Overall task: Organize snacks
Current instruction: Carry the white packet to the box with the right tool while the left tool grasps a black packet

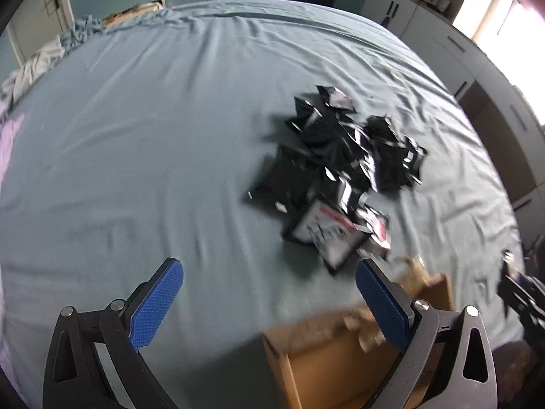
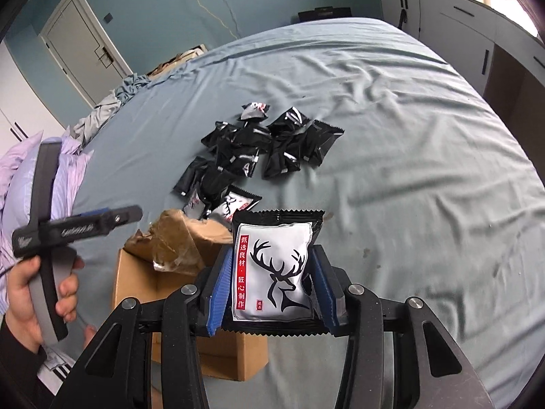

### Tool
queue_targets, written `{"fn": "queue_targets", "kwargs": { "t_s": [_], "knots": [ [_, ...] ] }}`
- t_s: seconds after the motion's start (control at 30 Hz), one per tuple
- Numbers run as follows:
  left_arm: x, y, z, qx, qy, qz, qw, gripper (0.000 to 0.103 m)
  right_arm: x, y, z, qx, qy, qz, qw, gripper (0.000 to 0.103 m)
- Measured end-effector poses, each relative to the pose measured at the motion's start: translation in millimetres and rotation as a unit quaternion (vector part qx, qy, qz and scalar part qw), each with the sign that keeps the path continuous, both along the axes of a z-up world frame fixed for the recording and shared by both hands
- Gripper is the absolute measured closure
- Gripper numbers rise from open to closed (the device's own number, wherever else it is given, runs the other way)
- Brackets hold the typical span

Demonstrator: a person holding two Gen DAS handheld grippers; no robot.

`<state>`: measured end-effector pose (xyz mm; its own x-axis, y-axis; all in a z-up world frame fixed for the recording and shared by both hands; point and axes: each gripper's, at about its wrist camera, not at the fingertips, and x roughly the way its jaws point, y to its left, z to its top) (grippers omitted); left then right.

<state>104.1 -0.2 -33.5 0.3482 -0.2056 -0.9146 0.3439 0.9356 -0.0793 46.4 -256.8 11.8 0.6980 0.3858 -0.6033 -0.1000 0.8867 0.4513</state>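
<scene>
A pile of black snack packets lies on the blue-grey bed sheet; it also shows in the right wrist view. My right gripper is shut on a black-and-white packet with a deer print, held above the bed beside an open cardboard box. My left gripper is open and empty, above the bed just left of the box. In the right wrist view the left gripper is seen from the side, held by a hand.
The bed sheet spreads wide to the left and far side. Crumpled clothes and lilac pillows lie at the bed's left edge. White cabinets stand to the right. A door is at the back left.
</scene>
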Motion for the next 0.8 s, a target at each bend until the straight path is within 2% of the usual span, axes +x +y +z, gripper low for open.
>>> {"fn": "queue_targets", "kwargs": {
  "t_s": [0.13,0.3,0.33,0.43,0.53,0.57,0.6,0.63,0.67,0.7,0.8],
  "knots": [
    [37,-16,-14,0.041,-0.003,-0.008,0.9991,0.0,12,1,-11,0.013,0.022,-0.006,1.0,0.06],
    [83,-31,-45,0.016,0.046,0.003,0.9988,0.0,31,4,-26,0.03,0.056,0.01,0.998,0.06],
    [89,-37,-52,0.024,0.052,-0.001,0.9984,0.0,37,5,-27,0.033,0.061,0.011,0.998,0.06],
    [101,-62,-77,0.094,0.082,-0.028,0.9918,0.0,49,3,-30,0.046,0.071,0.011,0.996,0.06],
    [102,-76,-88,0.12,0.098,-0.057,0.9863,0.0,55,1,-35,0.046,0.078,0.006,0.996,0.06],
    [103,-77,-87,0.119,0.096,-0.058,0.9864,0.005,56,1,-37,0.046,0.08,0.005,0.996,0.06],
    [102,-77,-85,0.114,0.098,-0.058,0.987,0.019,57,0,-37,0.046,0.081,0.004,0.996,0.06],
    [101,-76,-79,0.104,0.094,-0.055,0.9886,0.028,57,0,-38,0.046,0.08,0.002,0.996,0.06],
    [100,-75,-74,0.1,0.09,-0.052,0.9895,0.054,56,-1,-38,0.045,0.079,-0.001,0.996,0.06],
    [97,-72,-68,0.102,0.086,-0.045,0.9901,0.058,56,-1,-37,0.042,0.077,-0.004,0.996,0.06],
    [89,-61,-54,0.116,0.073,-0.029,0.9901,0.059,53,1,-40,0.03,0.078,-0.009,0.996,0.06]
  ]
}}
